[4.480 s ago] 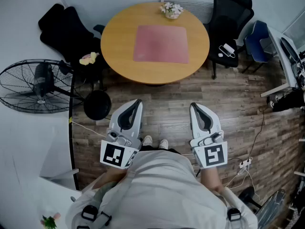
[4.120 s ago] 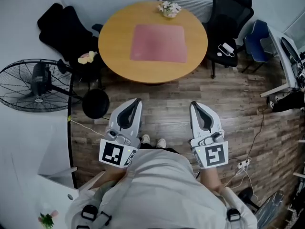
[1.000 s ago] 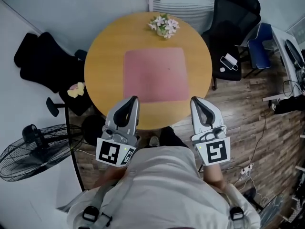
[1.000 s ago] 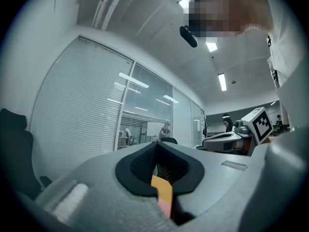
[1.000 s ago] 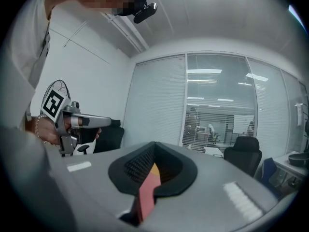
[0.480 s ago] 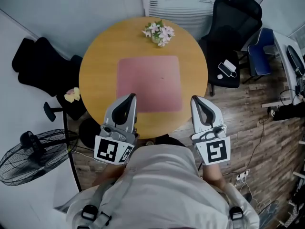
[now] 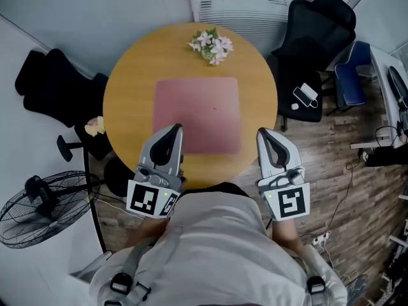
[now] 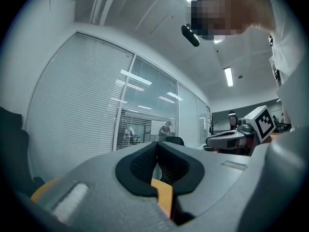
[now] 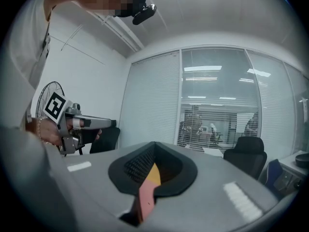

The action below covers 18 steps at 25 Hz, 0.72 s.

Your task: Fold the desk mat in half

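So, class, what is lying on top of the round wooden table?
A pink desk mat lies flat at the middle, and a small bunch of flowers sits near the far edge. The left gripper covers the mat's near left corner.

The left claw and the right claw are held side by side, apart, level with each other and pointing forward. Each has its jaws pressed shut, tip against tip. Their marker cubes sit at the near ends, close against the person's torso.
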Motion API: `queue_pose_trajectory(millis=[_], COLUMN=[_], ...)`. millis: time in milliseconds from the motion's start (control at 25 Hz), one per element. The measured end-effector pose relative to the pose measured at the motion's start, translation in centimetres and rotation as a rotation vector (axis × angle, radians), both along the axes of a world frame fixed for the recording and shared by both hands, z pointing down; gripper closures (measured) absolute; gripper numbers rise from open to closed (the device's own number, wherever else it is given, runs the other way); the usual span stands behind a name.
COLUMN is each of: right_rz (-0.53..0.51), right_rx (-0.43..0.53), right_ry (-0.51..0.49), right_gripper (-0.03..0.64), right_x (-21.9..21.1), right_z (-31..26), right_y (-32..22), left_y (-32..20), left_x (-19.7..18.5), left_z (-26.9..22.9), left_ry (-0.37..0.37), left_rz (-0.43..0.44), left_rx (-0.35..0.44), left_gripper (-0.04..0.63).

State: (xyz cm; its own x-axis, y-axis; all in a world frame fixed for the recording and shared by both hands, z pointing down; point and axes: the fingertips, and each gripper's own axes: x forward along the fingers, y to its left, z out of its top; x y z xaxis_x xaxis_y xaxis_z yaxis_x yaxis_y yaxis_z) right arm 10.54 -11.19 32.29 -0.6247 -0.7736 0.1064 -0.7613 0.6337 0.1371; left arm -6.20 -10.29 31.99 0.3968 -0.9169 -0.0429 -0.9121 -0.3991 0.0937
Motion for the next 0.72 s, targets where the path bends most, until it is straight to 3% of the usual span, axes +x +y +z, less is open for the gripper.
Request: queue_pose_trajectory(millis=[440,720], right_rz=[0.02,0.036], right_rx=[0.011,-0.008], right_ry=[0.011,-0.015], right_gripper=[0.612,0.612], right_x=[-2.4,-4.6], right_z=[-0.6,-0.9], right_y=[-1.0,-0.6], left_y=[-1.1,-2.0], left_x=[-3.5,-7.1], left_z=[2.1,7.7], left_ry=[-0.023,-0.025], left_rz=[0.0,-0.032], left_rx=[-0.056,-0.147], left_gripper=[0.592,0.571])
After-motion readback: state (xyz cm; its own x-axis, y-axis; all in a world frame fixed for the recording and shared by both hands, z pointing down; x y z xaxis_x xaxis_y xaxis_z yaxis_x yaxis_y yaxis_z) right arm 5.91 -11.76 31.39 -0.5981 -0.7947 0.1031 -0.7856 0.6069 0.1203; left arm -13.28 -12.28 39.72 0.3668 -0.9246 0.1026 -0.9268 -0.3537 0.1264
